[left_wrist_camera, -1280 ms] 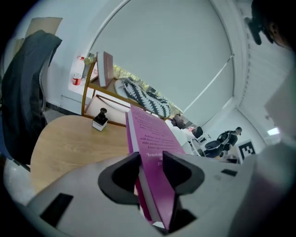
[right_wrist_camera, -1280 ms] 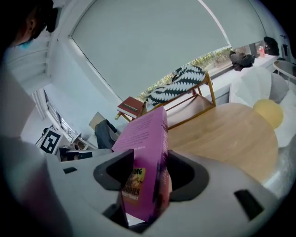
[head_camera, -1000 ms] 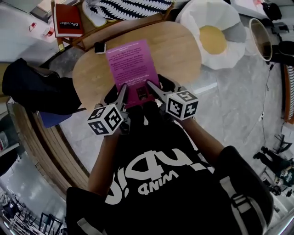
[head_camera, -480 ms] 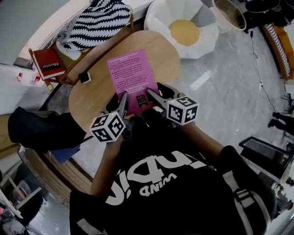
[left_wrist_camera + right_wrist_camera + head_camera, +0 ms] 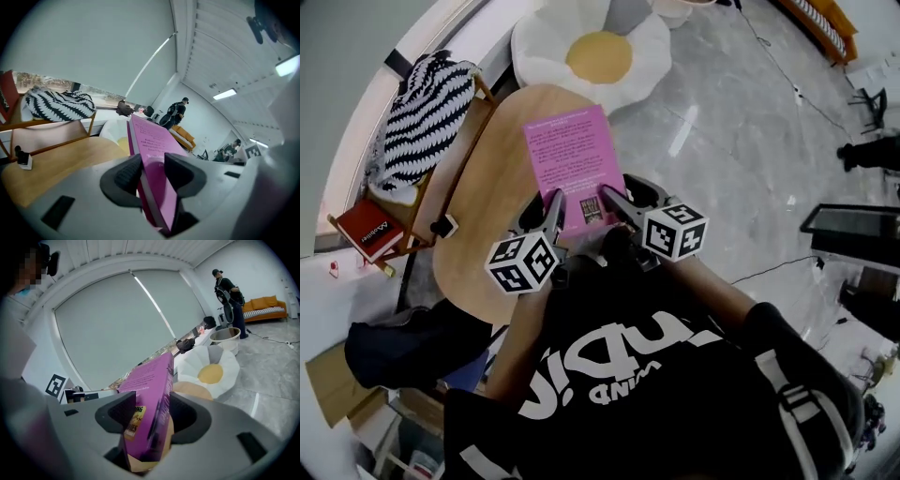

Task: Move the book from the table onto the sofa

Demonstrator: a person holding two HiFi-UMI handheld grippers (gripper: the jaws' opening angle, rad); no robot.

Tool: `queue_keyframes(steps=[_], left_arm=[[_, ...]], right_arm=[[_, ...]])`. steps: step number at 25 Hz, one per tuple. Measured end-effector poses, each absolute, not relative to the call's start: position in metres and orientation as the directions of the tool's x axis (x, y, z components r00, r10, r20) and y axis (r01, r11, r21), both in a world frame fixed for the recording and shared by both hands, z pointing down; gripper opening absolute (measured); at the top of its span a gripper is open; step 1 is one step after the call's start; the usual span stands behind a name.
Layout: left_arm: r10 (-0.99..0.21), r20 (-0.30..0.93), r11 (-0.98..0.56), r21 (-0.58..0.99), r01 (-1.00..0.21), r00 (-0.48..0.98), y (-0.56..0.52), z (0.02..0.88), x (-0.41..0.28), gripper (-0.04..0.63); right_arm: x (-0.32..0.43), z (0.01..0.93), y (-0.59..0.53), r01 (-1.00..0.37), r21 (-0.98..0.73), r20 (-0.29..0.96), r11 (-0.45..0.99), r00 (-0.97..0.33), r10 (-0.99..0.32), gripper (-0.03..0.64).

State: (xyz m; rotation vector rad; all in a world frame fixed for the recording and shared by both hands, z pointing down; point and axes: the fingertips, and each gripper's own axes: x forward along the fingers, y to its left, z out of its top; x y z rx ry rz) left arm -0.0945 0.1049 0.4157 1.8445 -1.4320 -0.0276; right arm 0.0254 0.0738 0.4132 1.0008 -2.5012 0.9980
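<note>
Holding: wooden rack [image 5: 47,123], left of the left gripper [image 5: 551,202], carries a striped cushion [image 5: 422,112]; a red book [image 5: 368,230] sits at its end.
Left gripper: clamped on the pink book's [image 5: 572,155] near edge.
Pink book: over the wooden table [image 5: 487,187], ahead of both jaws.
Right gripper [image 5: 614,199]: clamped on the same edge.

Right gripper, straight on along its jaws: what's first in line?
Past the book it grips, probably the table, with the flower cushion just beyond; depth is unclear.

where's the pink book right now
In the head view's centre, the pink book is clamped at its near edge by the left gripper and right gripper, over the wooden table, near the egg-shaped cushion.
</note>
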Motion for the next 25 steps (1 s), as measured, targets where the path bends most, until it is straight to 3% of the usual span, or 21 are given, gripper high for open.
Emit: queue_keyframes(steps=[10, 25], left_arm=[[-0.760, 0.427, -0.194, 0.570, -0.798, 0.489, 0.058, 0.406, 0.011, 0.160], [-0.757, 0.402, -0.246, 0.557, -0.794, 0.516, 0.001, 0.403, 0.115, 0.160]], right_arm=[[0.137, 0.403, 0.042, -0.751, -0.516, 0.436, 0.412, -0.644, -0.629, 0.210], [0.241, 0.403, -0.009, -0.752, -0.515, 0.410, 0.412, -0.638, -0.652, 0.209]])
